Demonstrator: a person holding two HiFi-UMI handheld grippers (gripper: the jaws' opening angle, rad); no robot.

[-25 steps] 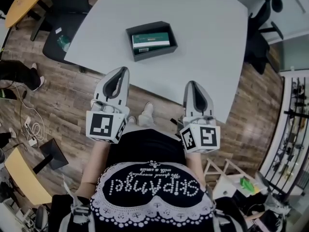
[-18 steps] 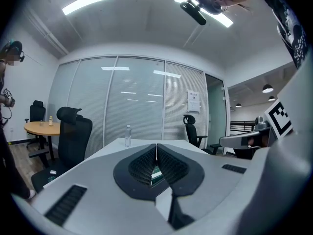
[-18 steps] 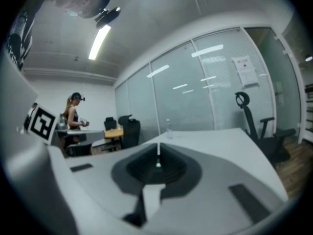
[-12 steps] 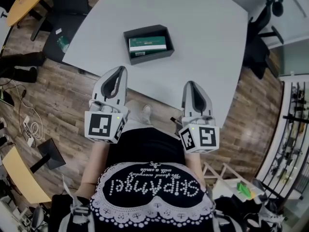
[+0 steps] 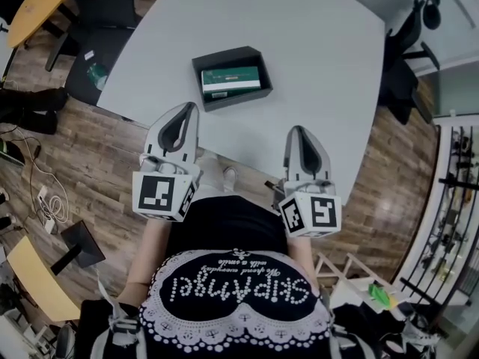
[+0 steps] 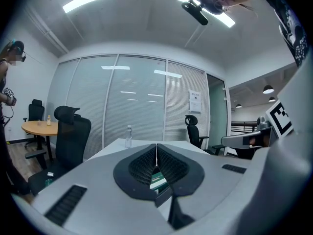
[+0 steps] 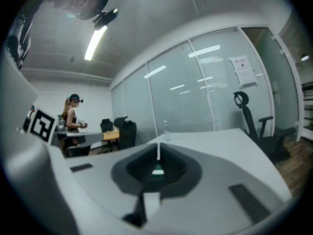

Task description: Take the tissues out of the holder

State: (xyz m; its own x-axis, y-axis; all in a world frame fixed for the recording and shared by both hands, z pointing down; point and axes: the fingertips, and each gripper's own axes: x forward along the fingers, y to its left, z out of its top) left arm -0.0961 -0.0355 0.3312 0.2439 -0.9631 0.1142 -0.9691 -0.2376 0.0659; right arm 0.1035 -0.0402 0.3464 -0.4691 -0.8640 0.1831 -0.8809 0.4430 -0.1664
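A black open holder (image 5: 231, 77) lies on the white table (image 5: 314, 66), with a green and white tissue pack (image 5: 230, 81) inside it. My left gripper (image 5: 190, 108) hangs over the table's near edge, short of the holder, jaws shut and empty. My right gripper (image 5: 297, 130) is level with it on the right, also shut with nothing in it. In the left gripper view the tissue pack (image 6: 159, 181) peeks through below the closed left gripper (image 6: 156, 147). The right gripper view shows the closed right gripper (image 7: 158, 148) and a green glimpse of the pack (image 7: 158, 171).
Black office chairs stand at the table's left (image 5: 97, 58) and right (image 5: 400, 58). A water bottle (image 6: 128, 137) stands at the table's far end. A round wooden table (image 5: 34, 6) is at far left, cables (image 5: 41, 197) lie on the wood floor. Another person (image 7: 72, 117) stands in the background.
Both grippers have shifted slightly toward the table; the holder now appears a little lower and closer to the left gripper. Both jaws stay shut.
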